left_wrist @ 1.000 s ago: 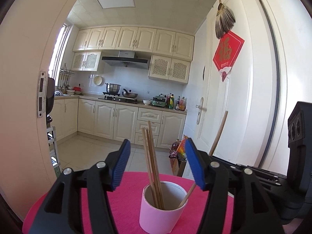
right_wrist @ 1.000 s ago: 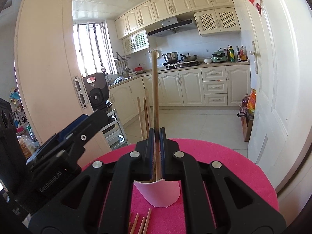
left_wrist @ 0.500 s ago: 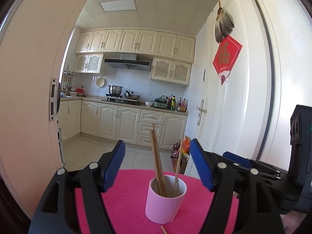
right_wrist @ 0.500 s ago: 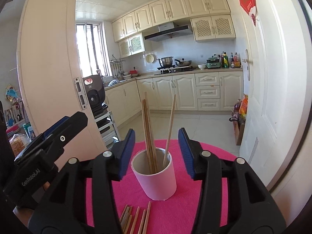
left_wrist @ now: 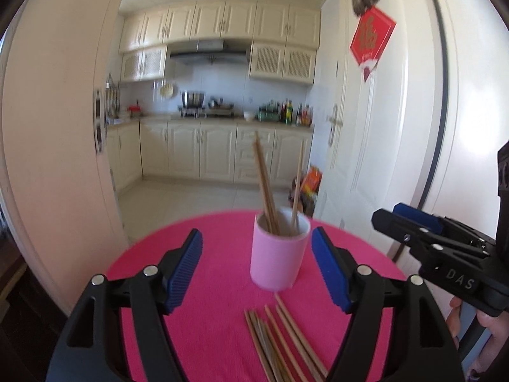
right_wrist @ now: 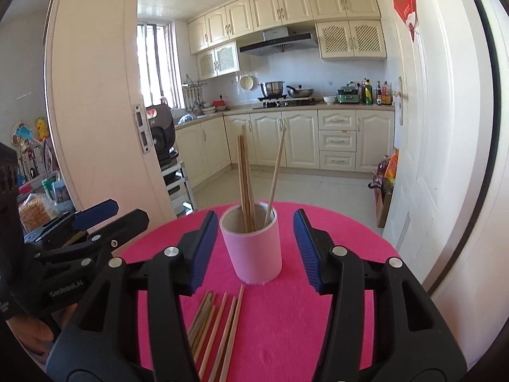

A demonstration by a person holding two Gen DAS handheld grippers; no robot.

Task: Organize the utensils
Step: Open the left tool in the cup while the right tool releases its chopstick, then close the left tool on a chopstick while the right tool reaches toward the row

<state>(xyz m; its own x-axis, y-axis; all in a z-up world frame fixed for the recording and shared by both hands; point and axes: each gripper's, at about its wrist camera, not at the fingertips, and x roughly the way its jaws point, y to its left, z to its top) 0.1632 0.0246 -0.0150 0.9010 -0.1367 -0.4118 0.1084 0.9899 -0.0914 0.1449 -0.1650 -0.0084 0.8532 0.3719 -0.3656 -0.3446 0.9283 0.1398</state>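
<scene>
a round table under a bright pink cloth [right_wrist: 343, 245] carries a pink cup [right_wrist: 254, 248], which stands upright near the far side of the table; inside it stand several wooden chopsticks [right_wrist: 245, 178], a tight bundle leaning toward the left wall of the cup and a single stick [right_wrist: 276, 175] tilted off to the right rim; on the cloth just in front of the cup lies a loose fan of more chopsticks [right_wrist: 216, 328], their far ends close to the base of the cup, the nearest tip almost touching it (whether it truly touches i cannot tell); the right gripper [right_wrist: 254, 248] has its blue pads spread either side of the cup, with the jaws opening and the pads clear of the cup wall, nothing pressed between them; the left gripper [left_wrist: 256, 270] is likewise parted, its blue pads wide on either side of the cup in its own view, gripping nothing; in the left wrist view the cup [left_wrist: 280, 254] sits ahead of the fingers and the loose sticks [left_wrist: 283, 340] lie below and between them, with the right gripper visible at the right edge; behind the table an open doorway gives onto a kitchen with cream cabinets [right_wrist: 286, 137]; a red ornament [left_wrist: 370, 41] hangs on the white door at the right.
</scene>
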